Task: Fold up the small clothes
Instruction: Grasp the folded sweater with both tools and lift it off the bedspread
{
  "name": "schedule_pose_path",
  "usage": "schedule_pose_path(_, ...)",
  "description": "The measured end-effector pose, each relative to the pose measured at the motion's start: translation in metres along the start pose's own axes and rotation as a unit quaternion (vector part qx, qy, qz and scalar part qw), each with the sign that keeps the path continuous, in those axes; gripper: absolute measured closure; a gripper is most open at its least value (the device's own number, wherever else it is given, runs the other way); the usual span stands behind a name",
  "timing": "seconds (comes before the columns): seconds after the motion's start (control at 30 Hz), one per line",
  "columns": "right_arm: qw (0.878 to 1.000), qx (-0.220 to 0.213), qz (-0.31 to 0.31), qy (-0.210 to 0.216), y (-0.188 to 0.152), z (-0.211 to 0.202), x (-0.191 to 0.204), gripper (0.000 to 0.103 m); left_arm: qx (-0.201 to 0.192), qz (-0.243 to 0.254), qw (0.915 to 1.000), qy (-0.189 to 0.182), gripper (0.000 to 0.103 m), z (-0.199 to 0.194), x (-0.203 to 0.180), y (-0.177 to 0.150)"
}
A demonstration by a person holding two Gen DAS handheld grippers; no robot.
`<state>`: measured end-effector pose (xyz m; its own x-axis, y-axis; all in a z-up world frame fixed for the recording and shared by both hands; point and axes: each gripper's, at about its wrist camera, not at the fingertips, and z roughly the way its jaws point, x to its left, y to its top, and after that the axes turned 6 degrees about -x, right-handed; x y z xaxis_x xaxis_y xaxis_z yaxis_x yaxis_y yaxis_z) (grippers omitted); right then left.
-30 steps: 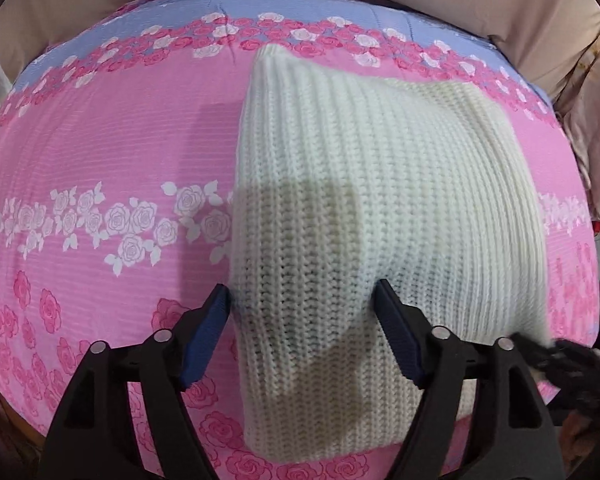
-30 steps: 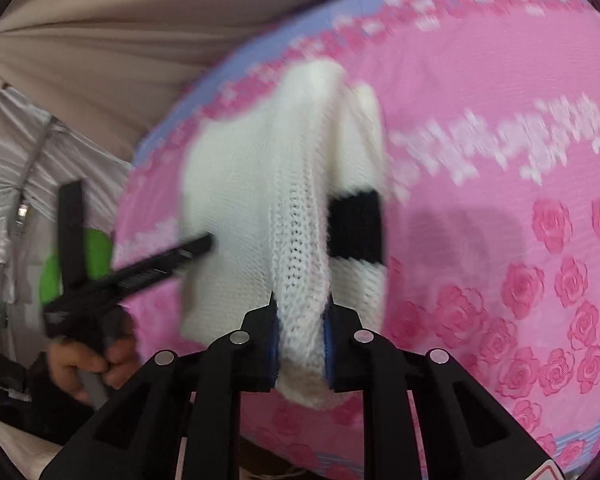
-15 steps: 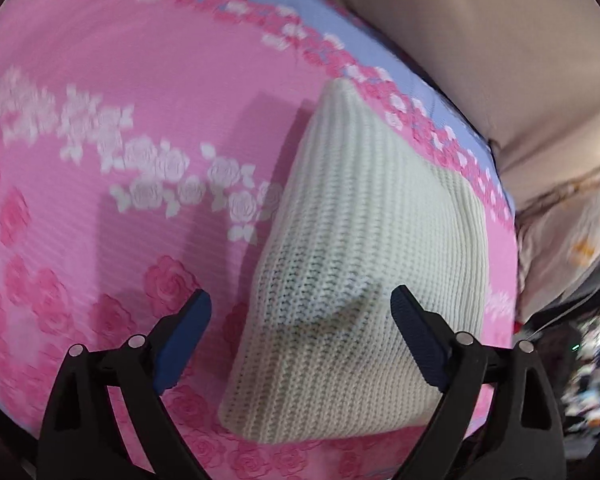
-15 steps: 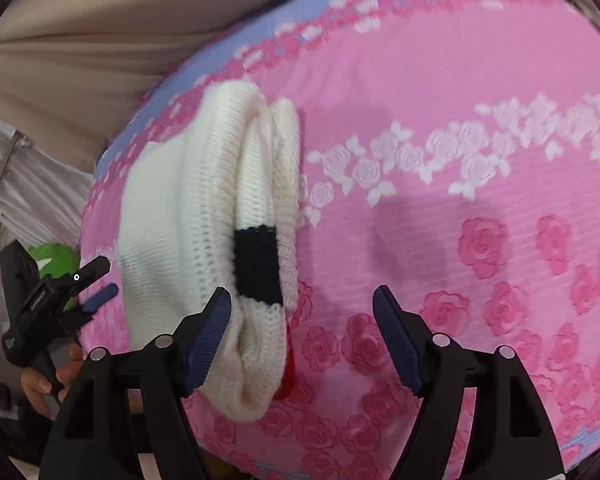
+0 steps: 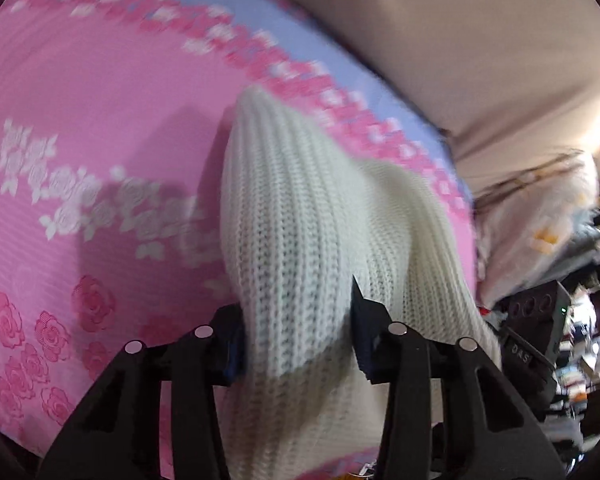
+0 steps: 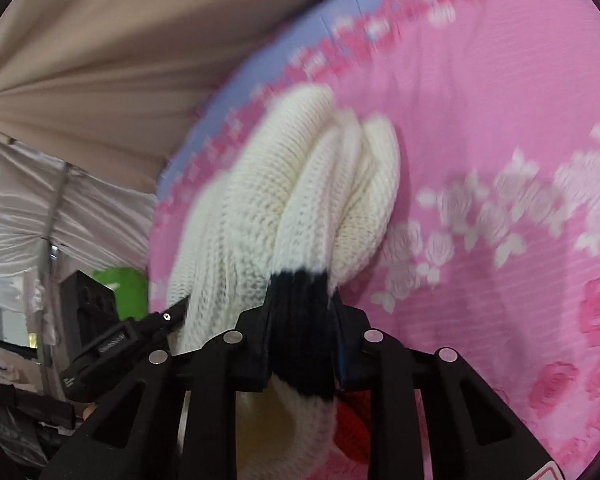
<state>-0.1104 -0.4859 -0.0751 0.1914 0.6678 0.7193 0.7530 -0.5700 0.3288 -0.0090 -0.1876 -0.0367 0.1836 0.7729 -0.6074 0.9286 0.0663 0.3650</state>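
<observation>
Now the left gripper (image 5: 298, 332) has both fingers pressed into the near end of the cream knit garment (image 5: 316, 216), pinching a thick bunch of it, with the fabric bulging up between the blue pads (image 5: 358, 320). From there the knit runs away toward 12 o'clock, its far corner peaking near the blue border of the pink rose-print bedsheet (image 5: 80, 120) on which it lies. At 1 o'clock beyond the sheet hangs a beige curtain (image 5: 440, 40)

Meanwhile the right gripper (image 6: 300, 344) is clamped on the garment's (image 6: 292, 184) black band (image 6: 300, 312), gathered folds of cream knit rising ahead toward 12 o'clock. Pink sheet (image 6: 500, 140) fills the side from 1 to 4 o'clock. At 9 o'clock the left gripper (image 6: 176, 312) touches the knit's edge
</observation>
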Motion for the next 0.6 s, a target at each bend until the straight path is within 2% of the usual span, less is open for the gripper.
schedule_pose_path(0.1, 0.998, -0.055, -0.009, 0.000, 0.008, -0.063, 0.008, 0.082, -0.004, 0.024, 0.9988, -0.042, 0.062, -0.011, -0.036, -0.004)
schedule_pose_path(0.13, 0.998, -0.064, -0.017, -0.010, 0.008, -0.075, 0.009, 0.082, 0.000, 0.035, 0.9984, -0.044, 0.060, -0.006, -0.044, -0.010)
schedule_pose_path(0.2, 0.996, -0.066, -0.038, -0.042, 0.004, -0.088, 0.003, 0.080, 0.014, 0.054, 0.9982, -0.023, 0.056, 0.018, -0.048, -0.024)
schedule_pose_path(0.23, 0.995, -0.058, -0.044, -0.062, 0.001, -0.086, -0.008, 0.078, 0.027, 0.062, 0.9977, -0.003, 0.055, 0.034, -0.042, -0.033)
schedule_pose_path(0.3, 0.993, -0.024, -0.034, -0.107, -0.009, -0.065, -0.043, 0.076, 0.083, 0.055, 0.9936, 0.054, 0.052, 0.069, -0.019, -0.056)
schedule_pose_path(0.33, 0.992, 0.004, -0.016, -0.128, -0.015, -0.050, -0.062, 0.075, 0.092, 0.040, 0.9929, 0.063, 0.046, 0.077, -0.011, -0.065)
schedule_pose_path(0.37, 0.989, 0.030, 0.004, -0.147, -0.024, -0.034, -0.081, 0.068, 0.082, 0.028, 0.9948, 0.055, 0.045, 0.073, -0.009, -0.066)
schedule_pose_path(0.4, 0.992, 0.012, 0.023, -0.126, -0.030, -0.034, -0.091, 0.063, 0.070, 0.019, 0.9962, 0.048, 0.043, 0.068, -0.008, -0.066)
schedule_pose_path(0.5, 0.994, -0.009, 0.064, -0.088, -0.034, -0.040, -0.097, 0.057, 0.038, 0.022, 0.9970, 0.064, 0.022, 0.061, -0.010, -0.057)
schedule_pose_path(0.6, 0.994, 0.002, 0.069, -0.081, -0.032, -0.034, -0.100, 0.055, 0.041, 0.004, 0.9977, 0.054, 0.018, 0.072, -0.007, -0.045)
